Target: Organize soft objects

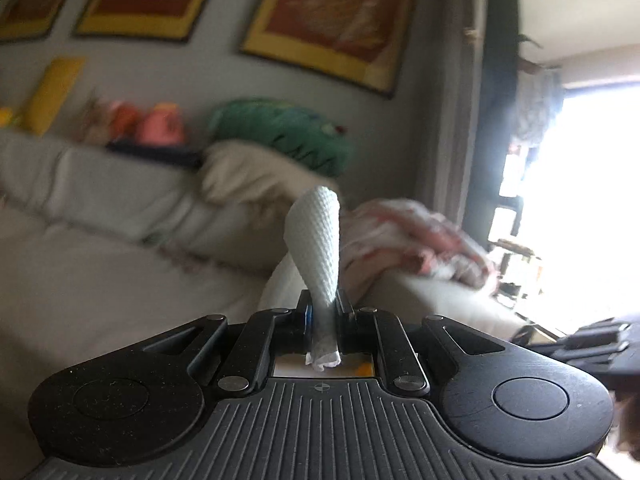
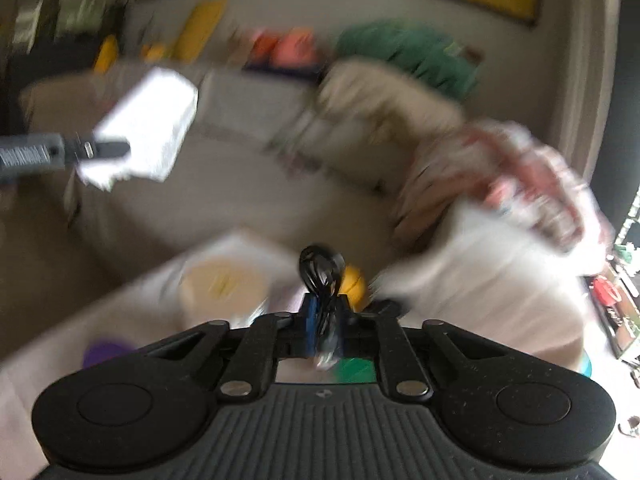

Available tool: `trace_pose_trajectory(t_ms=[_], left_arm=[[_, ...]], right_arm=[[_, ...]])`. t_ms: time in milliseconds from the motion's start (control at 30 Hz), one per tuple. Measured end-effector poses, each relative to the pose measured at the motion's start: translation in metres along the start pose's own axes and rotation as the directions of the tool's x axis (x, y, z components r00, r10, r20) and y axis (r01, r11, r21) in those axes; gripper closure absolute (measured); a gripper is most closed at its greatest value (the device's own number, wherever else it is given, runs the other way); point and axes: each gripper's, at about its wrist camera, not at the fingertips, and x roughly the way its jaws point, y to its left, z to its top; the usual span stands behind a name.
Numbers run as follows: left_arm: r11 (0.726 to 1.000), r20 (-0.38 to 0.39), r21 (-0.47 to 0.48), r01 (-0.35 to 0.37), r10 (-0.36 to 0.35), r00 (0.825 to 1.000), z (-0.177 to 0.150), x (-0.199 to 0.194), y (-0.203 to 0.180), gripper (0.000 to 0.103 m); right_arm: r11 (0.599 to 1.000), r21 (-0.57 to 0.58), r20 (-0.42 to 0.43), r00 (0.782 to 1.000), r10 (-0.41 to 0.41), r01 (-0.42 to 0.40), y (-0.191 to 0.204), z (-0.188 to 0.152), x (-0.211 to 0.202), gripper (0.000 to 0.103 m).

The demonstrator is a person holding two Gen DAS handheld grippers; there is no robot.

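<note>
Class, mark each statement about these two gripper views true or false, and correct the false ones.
1. The left gripper is shut on a white cloth. True.
2. The right gripper is open and holds nothing. False: it is shut on a black item.
3. A green cushion sits on top of the sofa back. True.
4. The wall is bare. False: framed pictures hang there.

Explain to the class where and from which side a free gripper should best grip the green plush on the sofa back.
Probably the plush's rounded near end, from the front and slightly above. It lies lengthwise along the sofa back against the wall, so only its front and top are open; the bulging end gives soft bulk to pinch.
</note>
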Motion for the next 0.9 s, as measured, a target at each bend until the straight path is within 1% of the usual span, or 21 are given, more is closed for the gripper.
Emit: trace_pose_trajectory(t_ms=[67, 100, 167, 233, 300, 333, 367, 400, 433, 467, 500, 533, 567, 600, 667, 733, 800, 833, 867, 900], left_arm=[[0.998, 0.012, 0.039, 0.041, -0.042, 0.999, 0.018, 0.018, -0.025, 0.090], [0.996, 0.012, 0.052, 0.077, -0.078, 0.997, 0.026, 0.026, -0.039, 0.090], [0.984, -0.003, 0.054, 0.171, -0.171, 0.985, 0.039, 0.041, -0.070, 0.090], [0.964, -0.048, 0.052, 0.261, -0.258, 0.965, 0.044, 0.058, -0.104, 0.090], [0.943, -0.121, 0.021, 0.331, -0.326, 0.937, 0.044, 0.080, -0.135, 0.088], [0.934, -0.188, -0.010, 0.356, -0.351, 0.917, 0.039, 0.098, -0.153, 0.088], [0.927, -0.262, -0.041, 0.372, -0.370, 0.892, 0.032, 0.114, -0.167, 0.087], [0.916, -0.353, -0.083, 0.392, -0.395, 0.848, 0.020, 0.133, -0.180, 0.086], [0.901, -0.437, -0.138, 0.412, -0.429, 0.791, 0.005, 0.151, -0.192, 0.085], [0.888, -0.498, -0.189, 0.420, -0.455, 0.739, -0.013, 0.166, -0.202, 0.083], [0.885, -0.533, -0.216, 0.413, -0.461, 0.710, -0.029, 0.174, -0.208, 0.082], [0.887, -0.563, -0.226, 0.403, -0.457, 0.689, -0.044, 0.179, -0.215, 0.081], [0.890, -0.580, -0.225, 0.396, -0.449, 0.680, -0.055, 0.180, -0.220, 0.081], [0.893, -0.580, -0.222, 0.391, -0.444, 0.683, -0.061, 0.178, -0.222, 0.081], [0.901, -0.557, -0.209, 0.380, -0.429, 0.711, -0.066, 0.167, -0.217, 0.081], [0.917, -0.518, -0.179, 0.356, -0.396, 0.758, -0.059, 0.154, -0.206, 0.081], [0.935, -0.475, -0.145, 0.322, -0.352, 0.806, -0.048, 0.134, -0.187, 0.081], [0.947, -0.460, -0.125, 0.296, -0.320, 0.828, -0.040, 0.129, -0.178, 0.081], [0.961, -0.449, -0.092, 0.259, -0.272, 0.851, -0.034, 0.119, -0.165, 0.081], [0.974, -0.442, -0.060, 0.219, -0.222, 0.869, -0.026, 0.112, -0.149, 0.081]], right_arm=[[0.997, 0.062, 0.033, 0.999, -0.038, 0.036, -0.032, 0.014, -0.021, 0.095], [0.995, 0.089, 0.041, 0.997, -0.058, 0.054, -0.047, 0.018, -0.029, 0.095], [0.983, 0.152, 0.045, 0.993, -0.106, 0.098, -0.083, 0.019, -0.041, 0.096], [0.968, 0.221, 0.025, 0.991, -0.129, 0.120, -0.118, 0.014, -0.045, 0.096], [0.957, 0.272, -0.010, 0.995, -0.104, 0.103, -0.149, 0.005, -0.048, 0.095], [0.952, 0.295, -0.026, 0.996, -0.085, 0.088, -0.165, -0.003, -0.047, 0.089], [0.947, 0.308, -0.037, 0.996, -0.084, 0.091, -0.175, -0.010, -0.047, 0.076], [0.942, 0.319, -0.049, 0.995, -0.091, 0.102, -0.183, -0.018, -0.045, 0.069], [0.934, 0.336, -0.059, 0.992, -0.109, 0.122, -0.193, -0.029, -0.046, 0.058], [0.927, 0.349, -0.064, 0.990, -0.124, 0.139, -0.198, -0.039, -0.048, 0.055], [0.920, 0.362, -0.072, 0.988, -0.136, 0.153, -0.204, -0.050, -0.051, 0.055], [0.914, 0.373, -0.077, 0.987, -0.139, 0.158, -0.206, -0.058, -0.055, 0.055], [0.906, 0.390, -0.080, 0.986, -0.143, 0.163, -0.210, -0.068, -0.059, 0.055], [0.901, 0.398, -0.085, 0.985, -0.149, 0.171, -0.211, -0.076, -0.061, 0.054], [0.894, 0.404, -0.101, 0.981, -0.165, 0.192, -0.215, -0.092, -0.067, 0.047], [0.888, 0.406, -0.109, 0.976, -0.187, 0.215, -0.213, -0.104, -0.072, 0.044], [0.886, 0.410, -0.112, 0.976, -0.188, 0.218, -0.211, -0.118, -0.079, 0.043], [0.886, 0.411, -0.115, 0.976, -0.184, 0.215, -0.208, -0.124, -0.080, 0.043], [0.888, 0.407, -0.115, 0.976, -0.183, 0.214, -0.204, -0.128, -0.083, 0.043], [0.894, 0.396, -0.113, 0.977, -0.180, 0.211, -0.197, -0.132, -0.085, 0.042]])
